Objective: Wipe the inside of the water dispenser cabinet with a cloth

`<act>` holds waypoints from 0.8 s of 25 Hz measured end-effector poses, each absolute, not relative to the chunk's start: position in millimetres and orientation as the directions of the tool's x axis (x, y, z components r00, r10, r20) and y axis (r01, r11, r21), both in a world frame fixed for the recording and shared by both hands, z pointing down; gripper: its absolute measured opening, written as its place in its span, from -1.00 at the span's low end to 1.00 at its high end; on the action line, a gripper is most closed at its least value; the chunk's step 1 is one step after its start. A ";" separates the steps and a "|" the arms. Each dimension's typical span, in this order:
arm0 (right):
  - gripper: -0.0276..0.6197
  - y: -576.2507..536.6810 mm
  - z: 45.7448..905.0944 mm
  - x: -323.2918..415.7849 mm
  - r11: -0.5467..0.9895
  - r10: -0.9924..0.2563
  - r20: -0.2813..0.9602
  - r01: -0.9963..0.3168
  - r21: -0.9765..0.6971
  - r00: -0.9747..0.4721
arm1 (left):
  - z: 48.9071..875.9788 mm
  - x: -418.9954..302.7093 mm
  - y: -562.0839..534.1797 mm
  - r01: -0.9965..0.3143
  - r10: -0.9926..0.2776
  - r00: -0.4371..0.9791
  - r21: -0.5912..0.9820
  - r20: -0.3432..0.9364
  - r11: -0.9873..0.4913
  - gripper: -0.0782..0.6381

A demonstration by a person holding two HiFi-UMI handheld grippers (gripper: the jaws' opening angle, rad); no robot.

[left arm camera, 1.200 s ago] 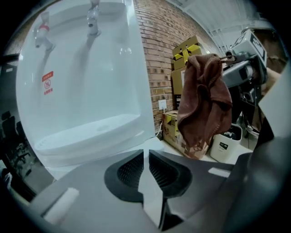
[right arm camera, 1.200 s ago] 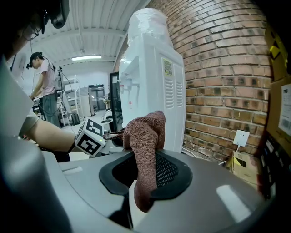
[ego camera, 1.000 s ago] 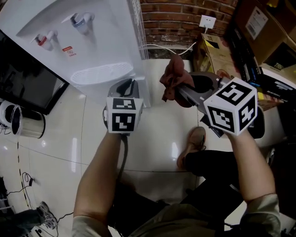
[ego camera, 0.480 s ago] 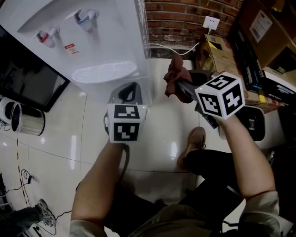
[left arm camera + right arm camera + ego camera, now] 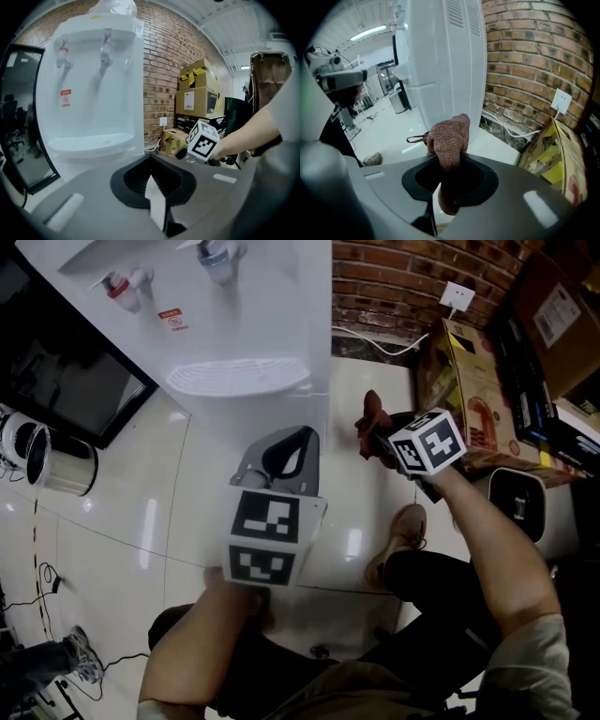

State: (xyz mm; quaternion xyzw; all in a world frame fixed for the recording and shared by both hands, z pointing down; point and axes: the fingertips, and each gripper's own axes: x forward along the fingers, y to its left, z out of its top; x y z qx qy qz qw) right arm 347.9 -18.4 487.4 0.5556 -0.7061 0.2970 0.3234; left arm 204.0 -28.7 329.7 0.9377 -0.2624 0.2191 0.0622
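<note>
The white water dispenser [image 5: 234, 324] stands at the top left in the head view, with its two taps and drip tray showing; its lower cabinet front is hidden. The dispenser [image 5: 89, 93] fills the left gripper view, and the dispenser's side wall [image 5: 445, 56] rises ahead in the right gripper view. My left gripper [image 5: 284, 444] points at the dispenser's base, shut with nothing in it; the left gripper [image 5: 152, 176] shows its jaws closed together. My right gripper [image 5: 382, 435] is shut on a reddish-brown cloth [image 5: 372, 420], low beside the dispenser's right side. The cloth [image 5: 447, 136] bunches out above the right gripper [image 5: 445, 164].
A black-framed panel [image 5: 66, 381] and a steel bin [image 5: 47, 470] stand left of the dispenser. A brick wall with a socket [image 5: 459, 296] and a white cable lies behind. Cardboard boxes [image 5: 478, 390] crowd the right. My shoe [image 5: 398, 540] rests on the glossy white floor [image 5: 169, 512].
The right gripper has sunk with the cloth, away from the camera. The left gripper has risen closer to the camera. The dispenser now sits further right in the view.
</note>
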 end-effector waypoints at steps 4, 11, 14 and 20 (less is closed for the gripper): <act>-0.64 -27.4 535.1 358.9 0.159 -0.516 0.841 -0.983 -0.093 -0.163 | 328.7 193.7 -18.6 -0.491 -0.441 0.774 -0.008 0.454 -0.871 -0.78; -0.64 -35.6 612.2 374.1 0.095 -0.404 0.901 -0.987 -0.128 -0.156 | 328.2 182.9 -17.9 -0.482 -0.422 0.773 0.006 0.473 -0.876 -0.78; -0.62 -30.4 645.3 375.0 0.056 -0.359 0.914 -0.982 -0.181 -0.189 | 324.6 185.2 -13.5 -0.457 -0.398 0.783 0.008 0.478 -0.889 -0.78; -0.34 -23.4 679.1 373.0 0.042 -0.289 0.933 -0.977 -0.210 -0.213 | 331.1 176.2 -14.0 -0.480 -0.405 0.759 0.017 0.510 -0.877 -0.78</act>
